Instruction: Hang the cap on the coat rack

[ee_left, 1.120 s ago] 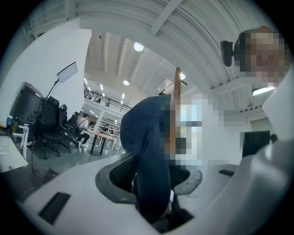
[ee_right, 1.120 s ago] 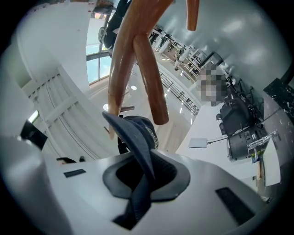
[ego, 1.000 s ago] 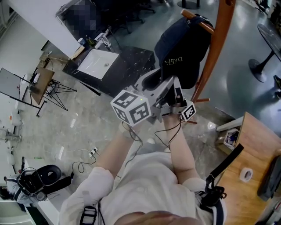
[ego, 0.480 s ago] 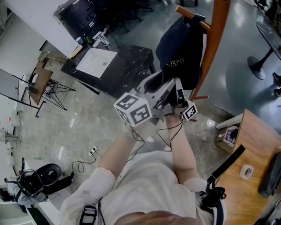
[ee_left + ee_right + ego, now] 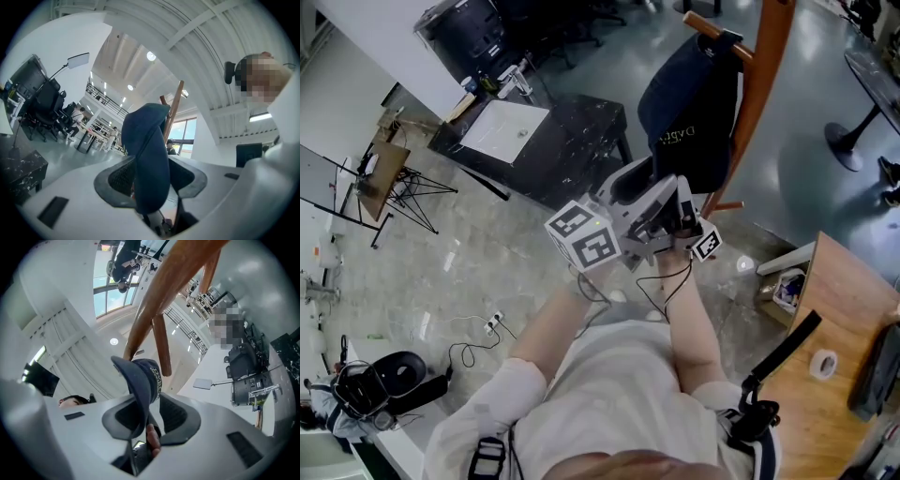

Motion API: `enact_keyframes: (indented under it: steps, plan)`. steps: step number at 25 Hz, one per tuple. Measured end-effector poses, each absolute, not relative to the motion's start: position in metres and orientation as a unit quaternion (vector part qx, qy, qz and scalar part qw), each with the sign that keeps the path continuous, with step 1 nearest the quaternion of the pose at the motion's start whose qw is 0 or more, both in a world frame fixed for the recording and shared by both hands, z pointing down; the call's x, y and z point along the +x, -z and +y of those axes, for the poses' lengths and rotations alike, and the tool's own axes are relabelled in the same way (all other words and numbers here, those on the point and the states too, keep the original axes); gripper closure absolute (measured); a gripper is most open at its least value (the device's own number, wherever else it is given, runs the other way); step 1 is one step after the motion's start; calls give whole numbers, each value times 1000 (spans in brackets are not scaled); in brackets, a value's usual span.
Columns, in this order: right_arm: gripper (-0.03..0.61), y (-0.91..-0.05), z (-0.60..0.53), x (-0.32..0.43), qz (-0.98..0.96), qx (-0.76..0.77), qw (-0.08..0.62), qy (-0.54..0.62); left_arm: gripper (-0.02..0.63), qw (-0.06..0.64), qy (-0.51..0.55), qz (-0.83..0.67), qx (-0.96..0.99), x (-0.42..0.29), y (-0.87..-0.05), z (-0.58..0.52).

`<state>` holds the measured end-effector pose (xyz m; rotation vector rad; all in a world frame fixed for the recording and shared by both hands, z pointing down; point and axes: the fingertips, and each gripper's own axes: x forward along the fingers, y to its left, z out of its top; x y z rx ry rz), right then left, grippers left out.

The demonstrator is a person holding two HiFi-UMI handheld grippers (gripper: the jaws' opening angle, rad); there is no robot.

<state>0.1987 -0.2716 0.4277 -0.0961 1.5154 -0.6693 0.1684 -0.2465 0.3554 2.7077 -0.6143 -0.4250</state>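
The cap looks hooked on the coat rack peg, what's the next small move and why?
Probably draw both grippers off the cap: it already hangs on the coat rack peg, the left gripper has just been opening with cap fabric between its jaws, and the right gripper has its jaws apart around the brim.

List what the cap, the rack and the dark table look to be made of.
Cap: woven cloth, probably cotton, matte navy. It sags in soft folds and carries pale lettering.
Rack: wood, likely varnished, given its warm orange-brown colour and slight sheen.
Table: black stone or a stone-look laminate, flecked with white veins. The pictures leave open which of the two it is.
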Motion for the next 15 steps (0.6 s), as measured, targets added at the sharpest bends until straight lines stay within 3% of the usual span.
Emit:
enact_keyframes:
  steps: [9, 15]
  plan:
    - [499, -489, -253, 192, 642, -71, 675, 358, 433, 246, 153, -218, 932, 147, -426, -226]
    - [499, -493, -240, 155, 671, -76, 631, 382, 526, 295, 184, -242, 906, 107, -462, -214]
